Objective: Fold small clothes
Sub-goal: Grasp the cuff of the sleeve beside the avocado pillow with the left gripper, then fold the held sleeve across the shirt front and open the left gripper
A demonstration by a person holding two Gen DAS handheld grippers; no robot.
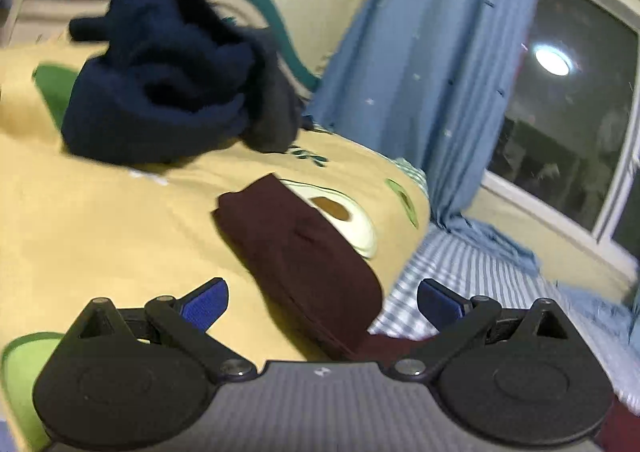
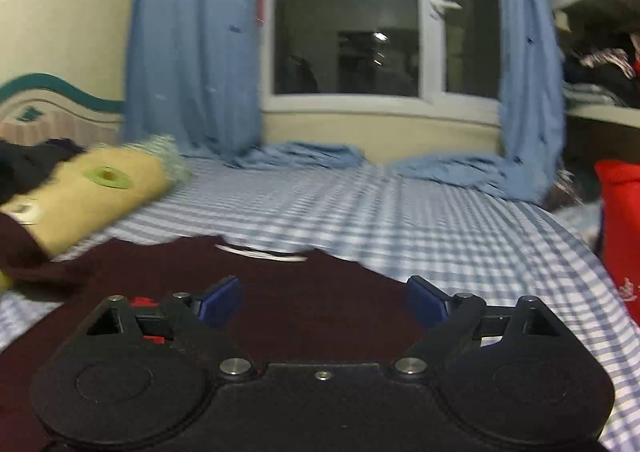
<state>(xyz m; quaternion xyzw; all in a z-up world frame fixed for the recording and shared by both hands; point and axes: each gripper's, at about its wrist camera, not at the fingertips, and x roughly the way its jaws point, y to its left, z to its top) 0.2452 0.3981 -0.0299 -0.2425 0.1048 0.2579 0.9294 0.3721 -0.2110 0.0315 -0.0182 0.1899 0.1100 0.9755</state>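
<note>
A dark maroon garment (image 2: 288, 292) lies spread flat on the blue checked bed sheet (image 2: 400, 211), its neckline with a white label facing the window. One sleeve (image 1: 304, 264) drapes up over the yellow avocado-print quilt (image 1: 100, 211). My left gripper (image 1: 322, 302) is open, hovering just above that sleeve, holding nothing. My right gripper (image 2: 322, 302) is open above the garment's body, holding nothing. A pile of dark navy clothes (image 1: 168, 87) sits on the quilt further back.
Blue curtains (image 2: 192, 43) hang beside a dark window (image 2: 344, 19), their ends pooled on the bed. A red item (image 2: 620, 236) stands at the right bed edge. A headboard (image 2: 60, 107) lies at left, shelves with clothes (image 2: 600, 79) at right.
</note>
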